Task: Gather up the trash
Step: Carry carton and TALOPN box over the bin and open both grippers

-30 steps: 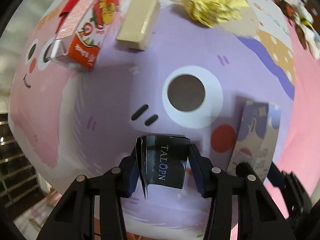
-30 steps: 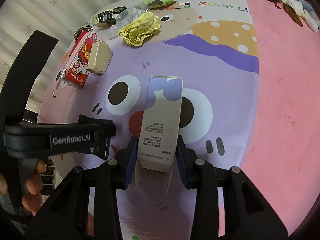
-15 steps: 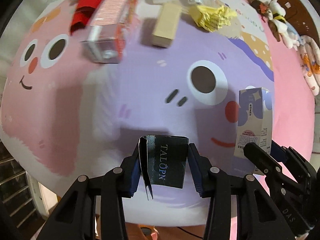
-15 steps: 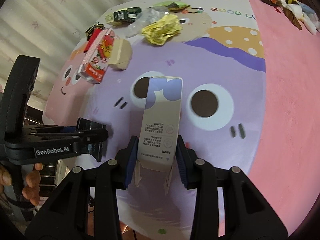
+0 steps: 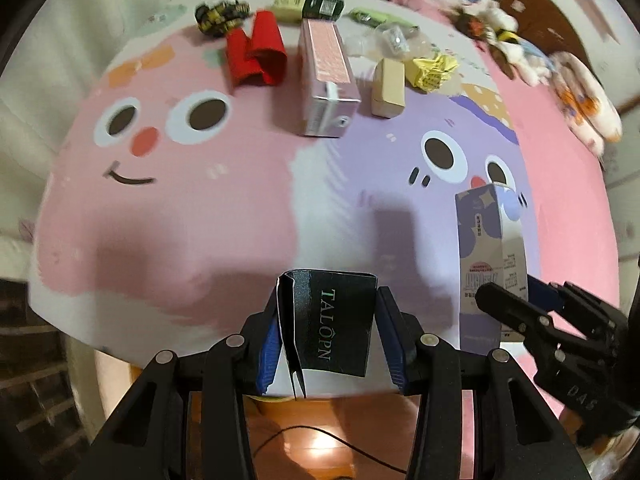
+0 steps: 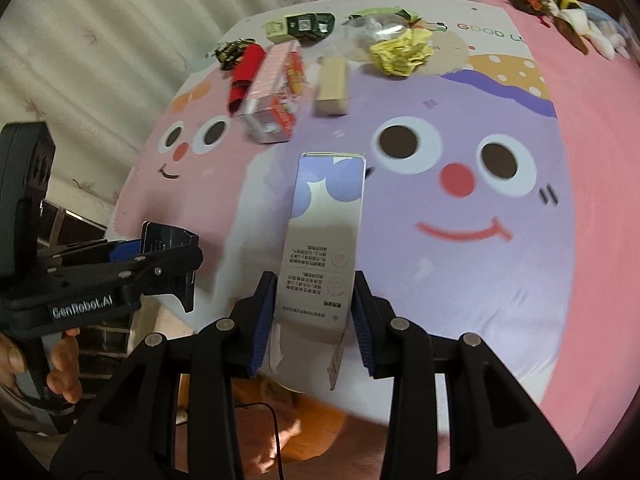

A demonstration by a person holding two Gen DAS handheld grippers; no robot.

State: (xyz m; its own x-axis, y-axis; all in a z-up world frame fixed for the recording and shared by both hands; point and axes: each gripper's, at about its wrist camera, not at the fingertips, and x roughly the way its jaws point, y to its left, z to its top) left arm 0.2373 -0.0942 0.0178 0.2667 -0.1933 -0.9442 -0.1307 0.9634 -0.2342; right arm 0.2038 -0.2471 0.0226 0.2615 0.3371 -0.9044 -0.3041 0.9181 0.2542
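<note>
My left gripper (image 5: 327,332) is shut on a small black box (image 5: 332,326) printed TALOPN, held over the bed's near edge. My right gripper (image 6: 314,312) is shut on a tall white and purple carton (image 6: 322,240), also lifted above the near edge. In the left wrist view the carton (image 5: 490,264) and the right gripper (image 5: 532,320) show at the right. From the right wrist view, the left gripper (image 6: 168,256) with the black box (image 6: 164,238) shows at the left, a hand (image 6: 60,372) on its handle.
More trash lies at the bed's far side: a pink milk carton (image 5: 328,80), a beige box (image 5: 389,88), crumpled yellow paper (image 5: 434,72), red wrapping (image 5: 256,56), a dark green box (image 5: 322,6) and clear plastic (image 6: 376,30). Plush toys (image 5: 572,92) sit far right. Wooden floor (image 5: 320,436) and a cable below.
Both grippers have pulled back toward the bed's near edge and risen with their boxes still held. The floor below the edge has come into view.
</note>
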